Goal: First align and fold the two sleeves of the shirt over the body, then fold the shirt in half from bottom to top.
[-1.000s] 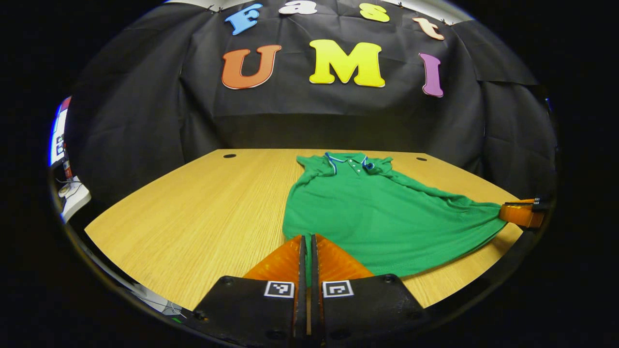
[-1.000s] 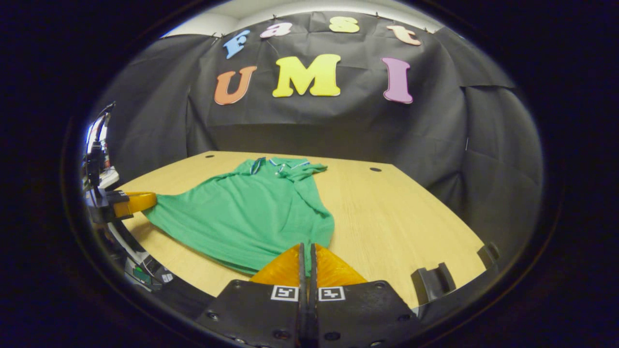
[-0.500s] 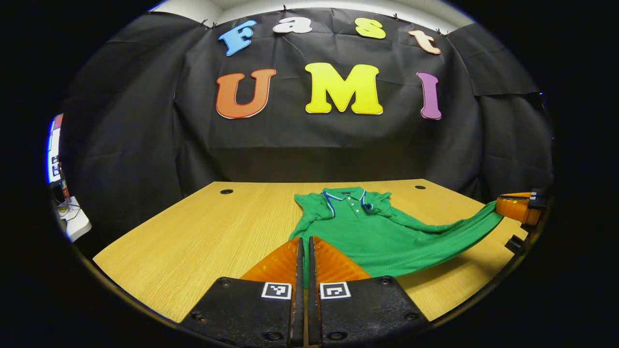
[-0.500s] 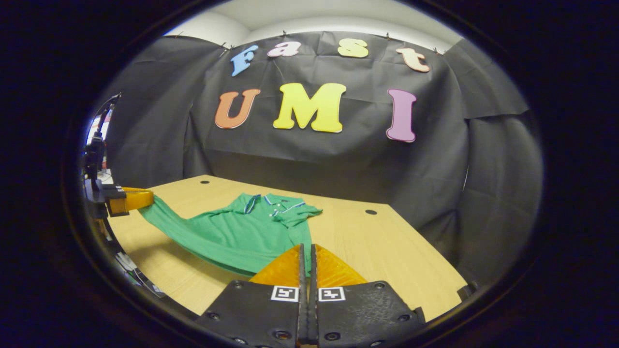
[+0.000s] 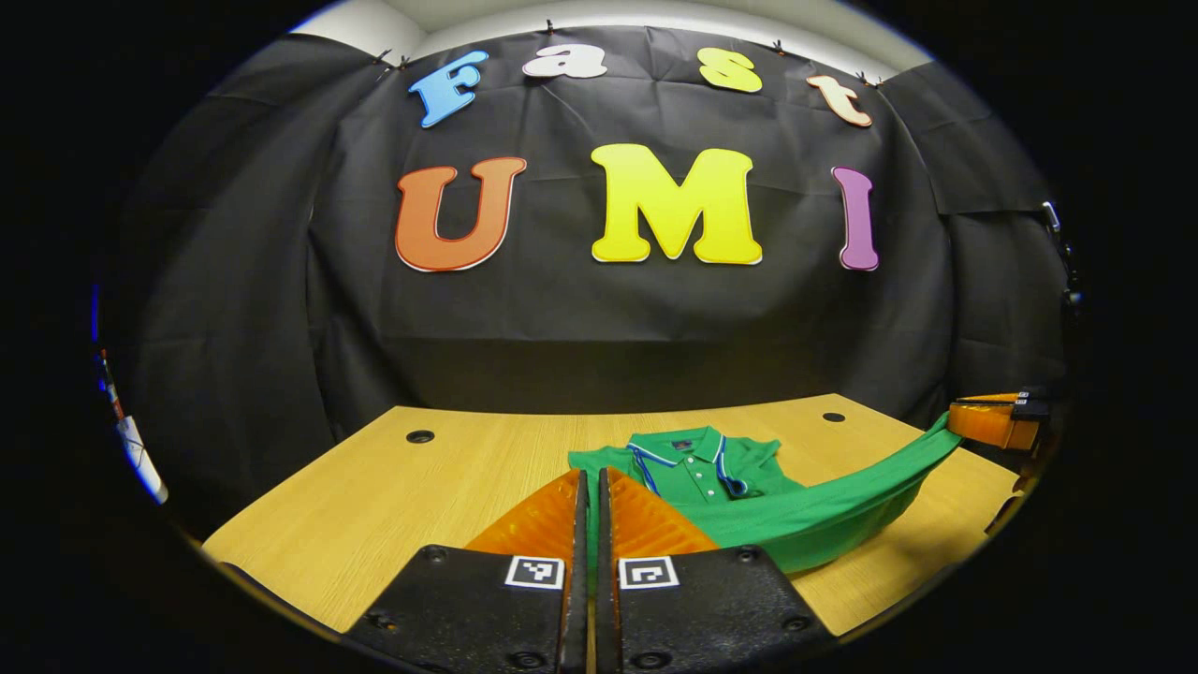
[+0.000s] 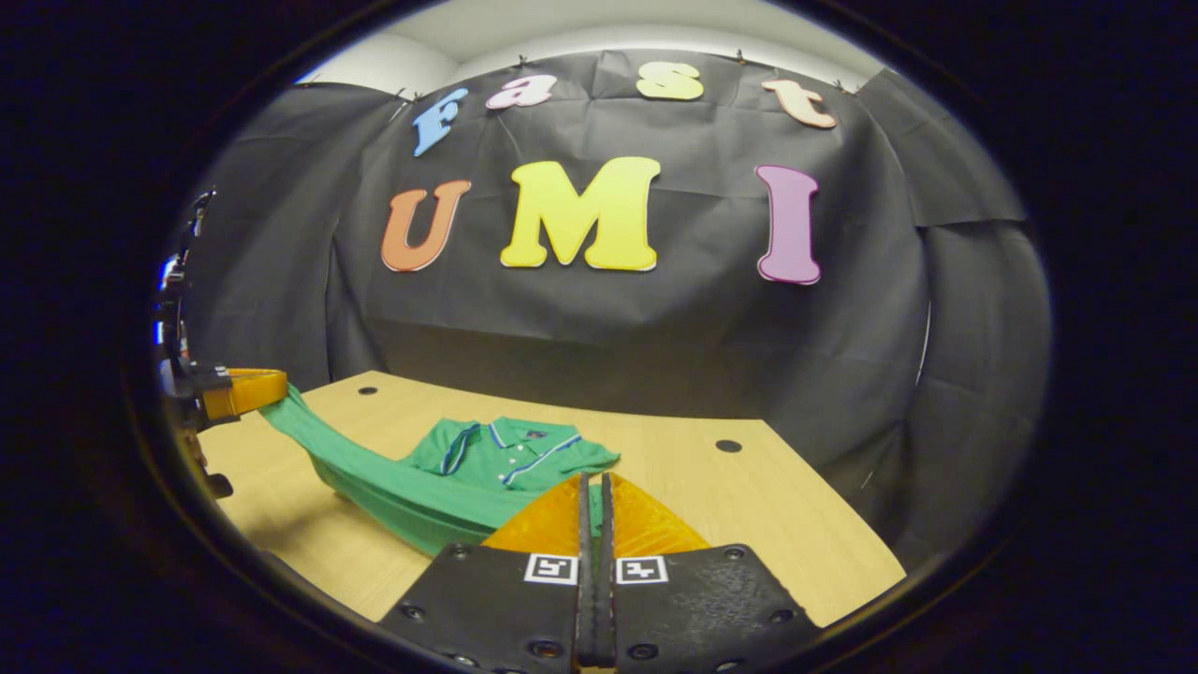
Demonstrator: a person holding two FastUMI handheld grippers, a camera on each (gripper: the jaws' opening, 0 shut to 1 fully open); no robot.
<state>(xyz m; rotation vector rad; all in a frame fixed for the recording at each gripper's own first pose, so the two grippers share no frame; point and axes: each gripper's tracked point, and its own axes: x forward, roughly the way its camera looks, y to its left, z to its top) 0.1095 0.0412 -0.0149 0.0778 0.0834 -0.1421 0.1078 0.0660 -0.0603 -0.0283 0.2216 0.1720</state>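
Lifted higher than half a second ago, the hem of the green polo shirt now hangs well clear of the wooden bench, its lower half slung as a sagging band between the two claws. The left claw is pinched together on one hem corner, green cloth showing in the slit between its fingers; the right claw is likewise clamped on the other corner, and appears again at the far right of the left gripper view, gripping the cloth there. From the right gripper view the left claw is seen at the far left edge, the hem stretched from it across to the near fingers.

Collar and shoulders lie flat on the bench beyond both claws, toward the booth's black wall, with the sleeves apparently already tucked over the body. The shirt's long axis runs straight away from the claws, so the bottom-to-top fold appears to call for both to carry the hem forward together and lower it near the collar. Neither claw looks clearly nearer; keeping them level should keep the fold square.
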